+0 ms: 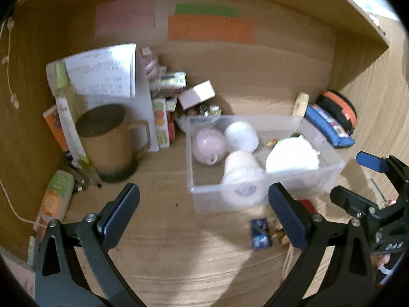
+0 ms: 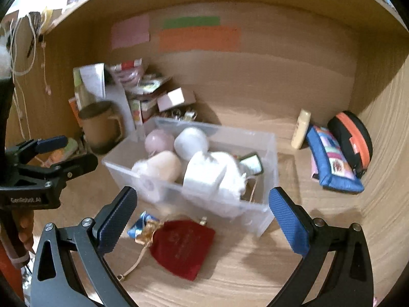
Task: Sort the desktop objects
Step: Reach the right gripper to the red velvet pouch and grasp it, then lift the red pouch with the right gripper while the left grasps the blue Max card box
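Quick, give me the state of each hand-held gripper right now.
Left hand-held gripper: open, holding nothing.
Right hand-held gripper: open, holding nothing.

My left gripper [image 1: 203, 211] and right gripper [image 2: 202, 213] are black frames with silver screws and textured blue pads [image 2: 287, 220]; one body reads "GenRobot.AI" in white.
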The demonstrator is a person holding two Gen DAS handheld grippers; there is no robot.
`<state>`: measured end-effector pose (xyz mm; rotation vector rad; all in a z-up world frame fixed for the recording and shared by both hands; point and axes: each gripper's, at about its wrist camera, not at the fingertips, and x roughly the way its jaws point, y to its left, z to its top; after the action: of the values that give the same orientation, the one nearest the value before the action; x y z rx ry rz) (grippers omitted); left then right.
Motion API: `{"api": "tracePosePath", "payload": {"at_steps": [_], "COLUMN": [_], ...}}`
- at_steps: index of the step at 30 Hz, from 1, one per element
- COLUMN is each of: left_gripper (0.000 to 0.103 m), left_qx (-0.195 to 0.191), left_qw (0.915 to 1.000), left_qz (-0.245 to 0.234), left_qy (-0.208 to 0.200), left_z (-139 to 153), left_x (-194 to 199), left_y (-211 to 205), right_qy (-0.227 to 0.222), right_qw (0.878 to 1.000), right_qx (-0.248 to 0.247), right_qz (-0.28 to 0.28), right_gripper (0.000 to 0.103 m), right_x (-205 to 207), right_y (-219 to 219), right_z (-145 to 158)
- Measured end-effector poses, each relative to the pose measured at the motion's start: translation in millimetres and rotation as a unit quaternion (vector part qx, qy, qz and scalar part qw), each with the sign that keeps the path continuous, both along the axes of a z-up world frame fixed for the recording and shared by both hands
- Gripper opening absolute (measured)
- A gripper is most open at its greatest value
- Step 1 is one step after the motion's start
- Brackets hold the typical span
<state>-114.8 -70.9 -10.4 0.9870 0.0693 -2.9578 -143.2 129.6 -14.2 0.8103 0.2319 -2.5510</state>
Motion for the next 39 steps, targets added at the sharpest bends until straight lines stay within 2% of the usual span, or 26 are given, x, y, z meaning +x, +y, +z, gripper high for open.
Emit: {"api": "tracePosePath", "payload": {"at_steps": [12, 18, 19, 20, 22, 23, 25, 29, 39], "left_gripper": [0.102, 0.102, 0.102, 0.102, 0.102, 0.102, 0.102, 0.102, 0.102], "left_qx": [0.034, 0.055, 0.057, 0.06, 0.059, 0.057, 0.049, 0.036, 0.0], "left_qw": [0.9986, 0.9964, 0.9962, 0.9959, 0.9958, 0.9959, 0.9962, 0.9964, 0.9946], "left_qz": [0.011, 0.018, 0.018, 0.016, 0.012, 0.01, 0.005, -0.008, -0.038], "left_qy": [-0.039, -0.062, -0.064, -0.066, -0.069, -0.07, -0.072, -0.076, -0.097], "left_z": [-38.3, -54.1, -55.7, -57.5, -59.7, -60.2, -62.1, -65.0, -73.7], "left_x": [8.3, 4.1, 3.8, 3.3, 2.5, 2.1, 1.6, -0.3, -13.6], "left_y": [-23.6, -29.3, -29.3, -28.1, -24.7, -23.4, -17.8, -5.0, 33.2], "right_qy": [-0.093, -0.113, -0.114, -0.115, -0.124, -0.127, -0.129, -0.118, -0.096], "right_qw": [0.994, 0.992, 0.992, 0.992, 0.99, 0.99, 0.99, 0.992, 0.995], "right_qx": [0.055, 0.058, 0.056, 0.054, 0.054, 0.054, 0.05, 0.034, -0.035], "right_qz": [0.011, 0.016, 0.017, 0.018, 0.025, 0.027, 0.032, 0.031, 0.011], "right_gripper": [0.103, 0.1, 0.097, 0.086, 0.076, 0.066, 0.052, 0.046, 0.044], "right_x": [-17.4, -22.2, -22.8, -23.5, -25.1, -24.8, -24.6, -21.2, -12.8], "right_y": [-29.5, -31.1, -30.7, -31.3, -31.5, -30.6, -28.1, -17.8, 25.9], "right_z": [-68.0, -77.3, -78.2, -79.1, -81.5, -82.5, -81.7, -77.1, -52.0]}}
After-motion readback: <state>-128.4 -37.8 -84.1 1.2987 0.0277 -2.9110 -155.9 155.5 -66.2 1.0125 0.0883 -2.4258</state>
